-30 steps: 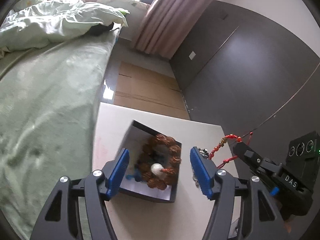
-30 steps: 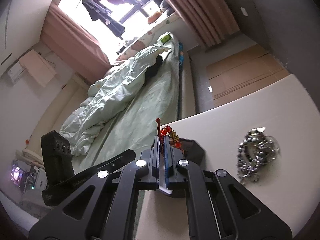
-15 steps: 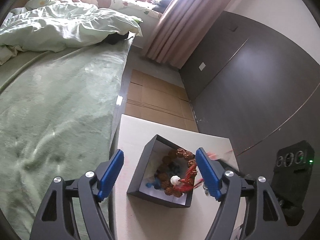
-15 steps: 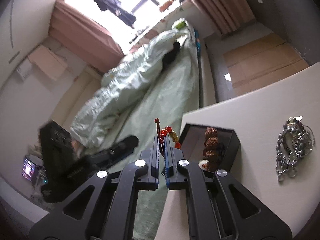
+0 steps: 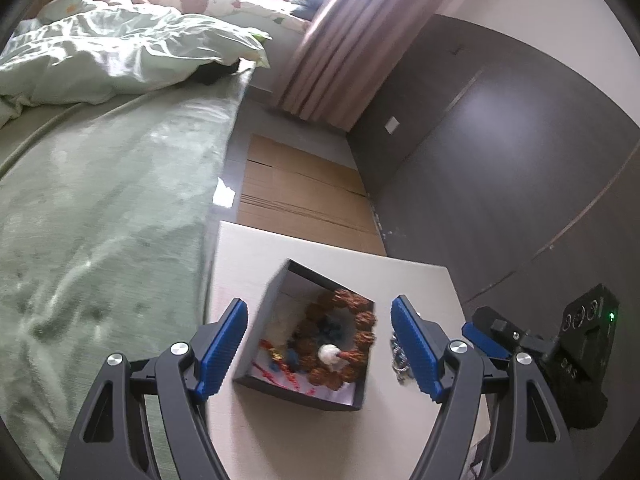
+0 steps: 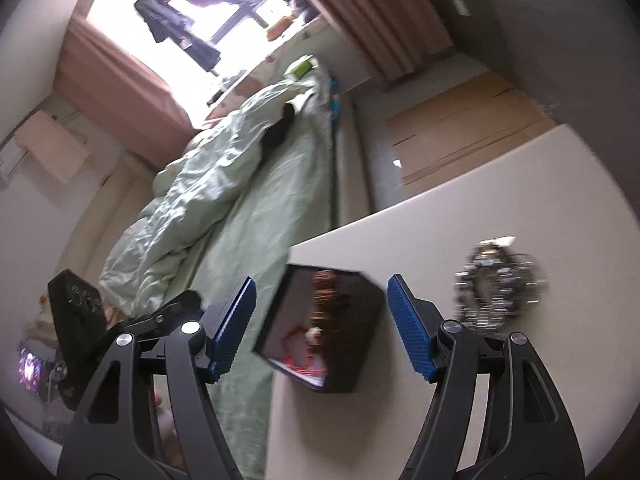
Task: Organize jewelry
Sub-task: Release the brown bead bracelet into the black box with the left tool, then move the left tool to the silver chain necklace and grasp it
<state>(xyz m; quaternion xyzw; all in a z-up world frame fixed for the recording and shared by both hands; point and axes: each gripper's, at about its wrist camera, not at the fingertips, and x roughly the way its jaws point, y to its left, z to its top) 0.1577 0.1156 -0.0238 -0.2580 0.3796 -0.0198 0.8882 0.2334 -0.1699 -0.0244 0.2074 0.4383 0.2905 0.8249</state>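
**Jewelry box holds the red cord; silver piece not yet stowed**

Jewelry box [image 5: 304,340], dark-walled with a pale lining, sits on the table [image 5: 400,280] straight ahead of the left gripper [image 5: 318,346], framed between its two blue pads. Jaws are spread wide; neither pad touches the box walls, so nothing is gripped. Judgement: the left hand is parked there to steady or guard the box while the other hand loads it.

Inside the box: a brown rudraksha-style bead bracelet [image 5: 352,340] with one white bead [image 5: 328,354], something small and blue beneath it, and a red beaded cord [image 5: 280,364] lying loose along the near-left wall.

Right gripper [image 6: 322,328] hangs over the same box, seen blurred in its own view. Its jaws have just been opening and now stand well apart, with nothing between the pads. The red cord lies in the box below them, which reads as a release: drop from above, no need to reach inside.

Silver chain piece [image 6: 500,284] lies bunched on the table to the right of the right gripper, beyond its right finger and apart from the box. In the left view only a sliver shows past the right pad.

Judgement: one item is left to collect; bunched links may snag or trail when pinched.
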